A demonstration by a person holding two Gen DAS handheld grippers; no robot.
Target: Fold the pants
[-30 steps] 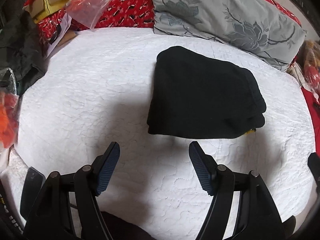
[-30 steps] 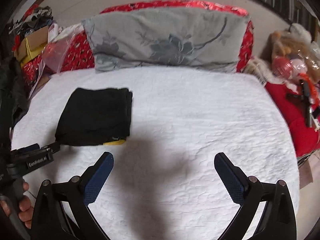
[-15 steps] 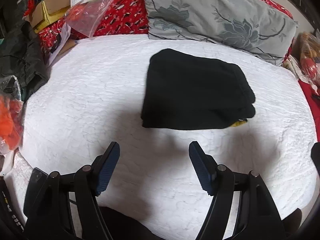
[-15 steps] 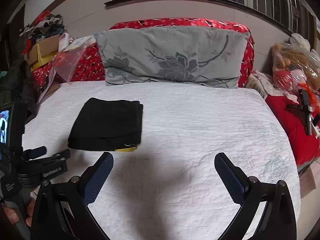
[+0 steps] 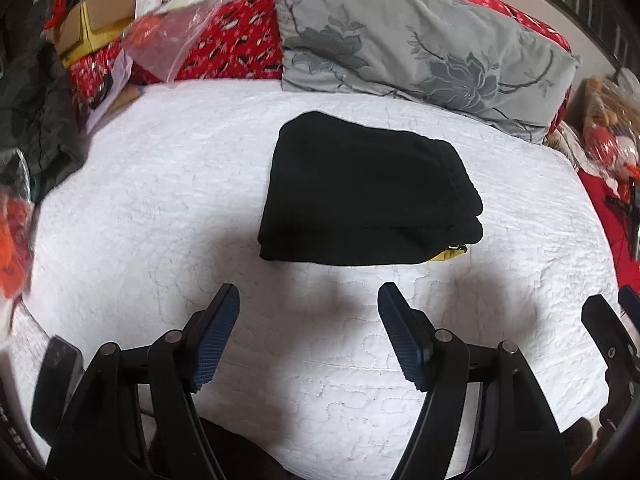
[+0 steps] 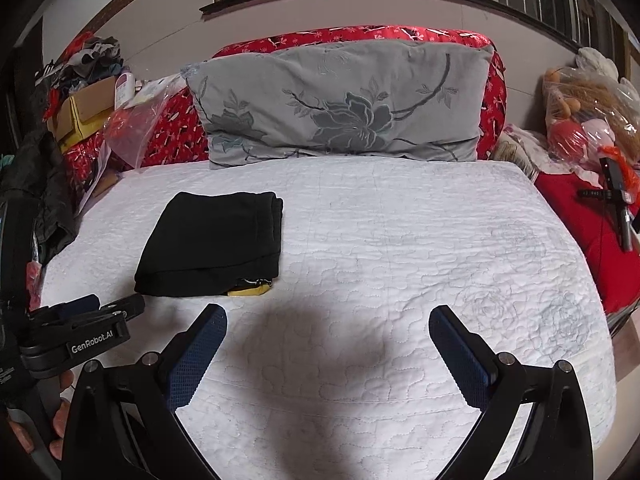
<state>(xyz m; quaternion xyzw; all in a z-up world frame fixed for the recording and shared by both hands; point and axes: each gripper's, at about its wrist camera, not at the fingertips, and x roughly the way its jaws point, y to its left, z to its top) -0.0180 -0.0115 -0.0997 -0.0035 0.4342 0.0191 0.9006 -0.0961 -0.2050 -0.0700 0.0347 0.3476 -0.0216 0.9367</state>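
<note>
Several soft layers in those black pants (image 5: 360, 196), folded flat on the white quilt (image 5: 160, 200) near the grey pillow (image 5: 420, 48). Light, floppy, probably slippery-ish. Best pinched at the stacked edge. Left gripper (image 5: 308, 328) and right gripper (image 6: 328, 352) spread, holding nothing.

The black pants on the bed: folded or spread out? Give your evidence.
Folded: the black pants form a compact rectangle, stacked layers visible along its right edge.

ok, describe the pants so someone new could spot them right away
Start at the white quilted bed with the grey flowered pillow at its head. In front of the pillow's left end lies a flat folded black bundle, the pants. Nothing else lies on the quilt, and a yellow scrap peeks from the near corner.
</note>
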